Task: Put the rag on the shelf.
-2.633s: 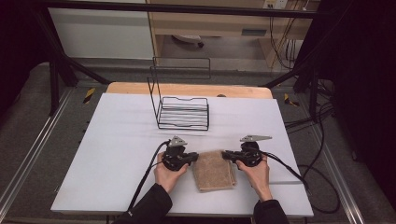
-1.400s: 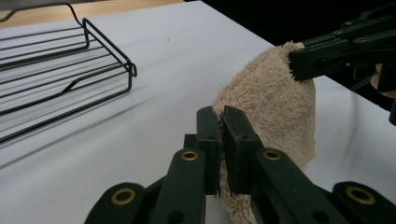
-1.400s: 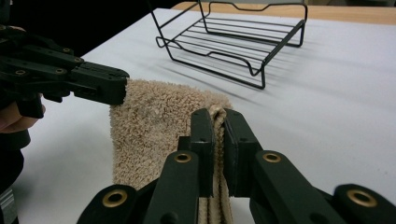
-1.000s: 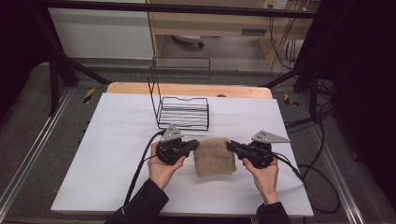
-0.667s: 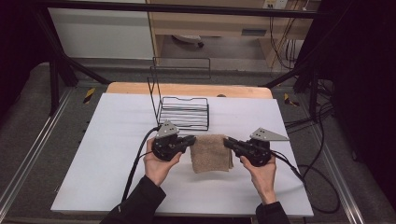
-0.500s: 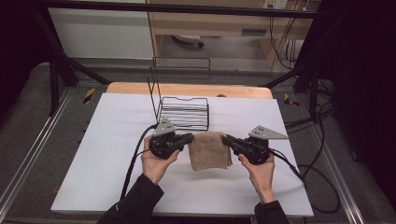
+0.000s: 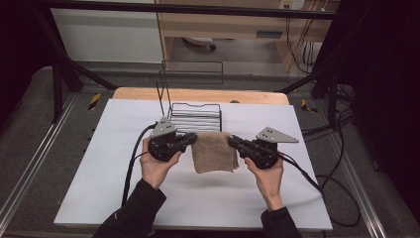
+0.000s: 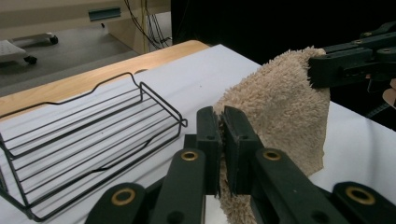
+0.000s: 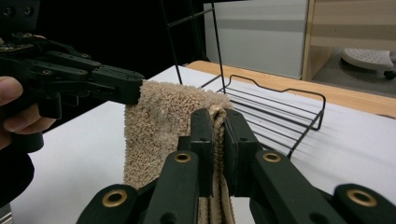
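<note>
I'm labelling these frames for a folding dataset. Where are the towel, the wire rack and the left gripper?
towel (image 7: 214, 153): high view, middle of the hanging cloth.
wire rack (image 7: 196, 119): high view, its ribbed floor.
left gripper (image 8: 221, 121): left gripper view, between its fingers' tips, shut on the towel's edge.

evenly lit from above on the white rectangular table top (image 7: 99, 163); dark surroundings, soft focus, faint shadows.
</note>
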